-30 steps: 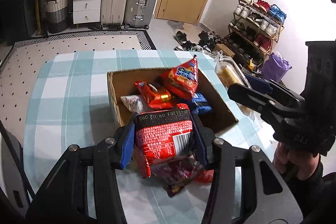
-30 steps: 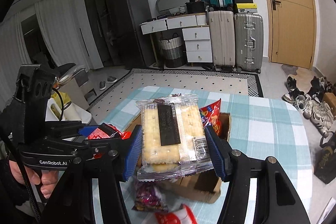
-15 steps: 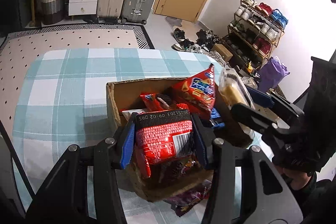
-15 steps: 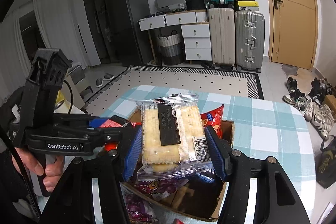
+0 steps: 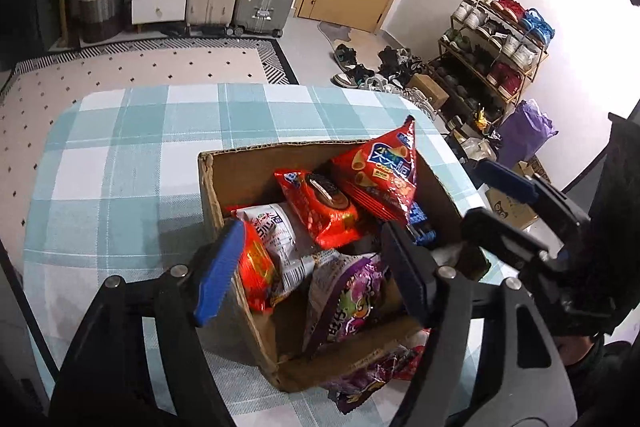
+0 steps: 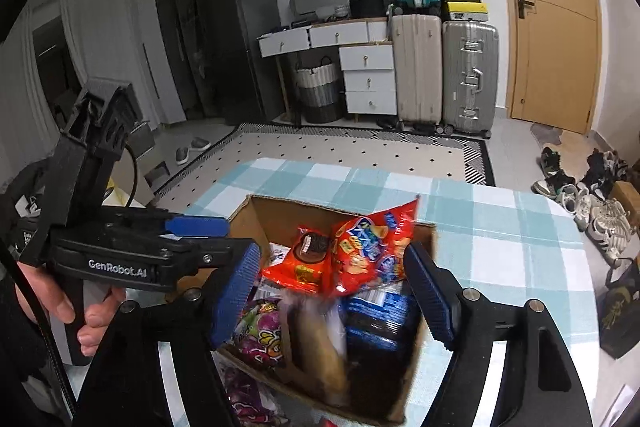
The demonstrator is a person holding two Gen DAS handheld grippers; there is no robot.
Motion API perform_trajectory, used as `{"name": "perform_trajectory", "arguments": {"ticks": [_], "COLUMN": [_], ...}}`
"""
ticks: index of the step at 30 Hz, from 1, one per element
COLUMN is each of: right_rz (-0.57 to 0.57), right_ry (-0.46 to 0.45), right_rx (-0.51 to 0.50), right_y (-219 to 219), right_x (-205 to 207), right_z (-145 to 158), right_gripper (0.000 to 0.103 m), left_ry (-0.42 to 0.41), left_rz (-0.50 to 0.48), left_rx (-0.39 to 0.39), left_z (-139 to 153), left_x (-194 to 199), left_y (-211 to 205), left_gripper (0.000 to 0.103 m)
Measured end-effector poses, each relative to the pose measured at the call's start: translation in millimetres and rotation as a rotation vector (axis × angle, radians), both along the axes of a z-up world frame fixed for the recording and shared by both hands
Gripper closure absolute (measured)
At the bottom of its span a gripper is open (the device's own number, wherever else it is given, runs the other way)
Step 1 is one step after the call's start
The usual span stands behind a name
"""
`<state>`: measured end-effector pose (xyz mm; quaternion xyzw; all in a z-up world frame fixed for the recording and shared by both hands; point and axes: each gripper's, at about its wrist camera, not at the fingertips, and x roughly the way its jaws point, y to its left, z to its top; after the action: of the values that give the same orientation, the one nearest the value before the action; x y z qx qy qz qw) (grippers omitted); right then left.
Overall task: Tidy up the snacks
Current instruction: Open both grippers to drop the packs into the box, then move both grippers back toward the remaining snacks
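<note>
Snacks (image 5: 320, 211) outside box (image 5: 208, 183) show left-view only.

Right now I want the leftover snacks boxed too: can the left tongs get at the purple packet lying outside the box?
Probably not straight away: the purple packet lies on the table against the box's near wall, under the opening left tongs, which hover over the box.
</note>
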<state>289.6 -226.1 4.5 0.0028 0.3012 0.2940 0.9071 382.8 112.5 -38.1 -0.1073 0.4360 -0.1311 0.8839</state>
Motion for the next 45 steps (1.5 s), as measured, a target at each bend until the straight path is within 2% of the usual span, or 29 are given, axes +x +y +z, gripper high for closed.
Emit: {"name": "perform_trajectory", "arguments": {"ticks": [6,16,20,29,36,45], "right_rz": [-0.017,-0.022,-0.020,-0.028,-0.041,-0.048], "right_ry": [-0.015,-0.053,-0.070,-0.083,-0.087,-0.079], "right_rx": [0.009,0.021,0.034,0.030,0.021,0.008], "right_y": [-17,-29,-30,-32,-34,-38], "right_x": [-14,-55,-71,-97,-110,-129], "right_z": [7,19,24,27,26,18], "right_gripper": [0.027,0.023,0.019,0.016,0.011,0.009], "left_ry": [-0.014,-0.050,-0.077,-0.112,-0.128,-0.119], "left_rz": [0.007,0.079,0.105,0.117,0.127,0.138], "left_rx": [0.010,0.080,0.119,0.157,0.128,0.133], "left_z": [7,16,20,30,31,19], "left_x": [-19,-69,-88,-119,-137,-153], "left_y": [-3,-4,-4,-7,-5,-6], "left_gripper": [0.034,0.034,0.025,0.022,0.018,0.012]}}
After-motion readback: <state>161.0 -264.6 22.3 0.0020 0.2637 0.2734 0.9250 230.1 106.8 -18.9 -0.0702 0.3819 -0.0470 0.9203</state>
